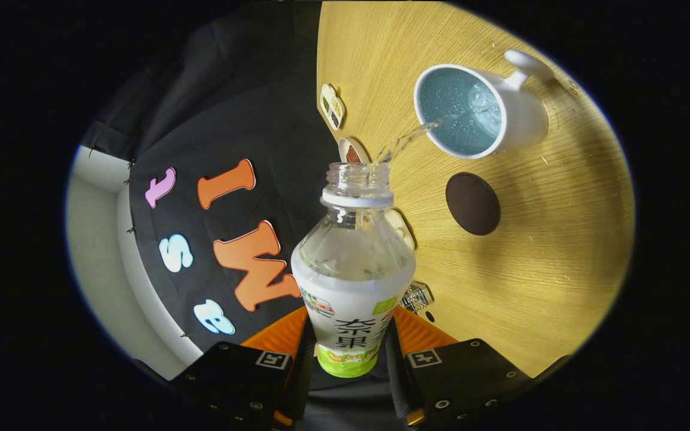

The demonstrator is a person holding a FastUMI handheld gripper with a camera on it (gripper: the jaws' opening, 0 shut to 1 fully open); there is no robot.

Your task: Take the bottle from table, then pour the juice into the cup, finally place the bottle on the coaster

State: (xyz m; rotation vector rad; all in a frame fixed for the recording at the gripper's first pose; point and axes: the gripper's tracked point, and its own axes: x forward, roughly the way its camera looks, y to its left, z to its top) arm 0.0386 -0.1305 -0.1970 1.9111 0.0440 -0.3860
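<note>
So the gripper (350, 347) has its two fingers pinched on the lower, labelled part of a clear plastic bottle (354, 263), one finger pressing each side. No cap on the bottle, and it's tipped over toward the table, so the wooden tabletop (536, 263) looks rotated in the gripper view. A thin clear stream of liquid (408, 139) runs from the bottle's open mouth into the white mug (481, 111), and water is splashing around inside on its bluish interior. The mug sits beyond the bottle mouth, its handle pointing away from the bottle. Near the mug, between it and the fingers, lies a dark brown round coaster (472, 203), flat on the wood with nothing on it. Along the table's edge by the black cloth wall, a few small cards (332, 106) are lined up, a couple partly hidden behind the bottle neck.
</note>
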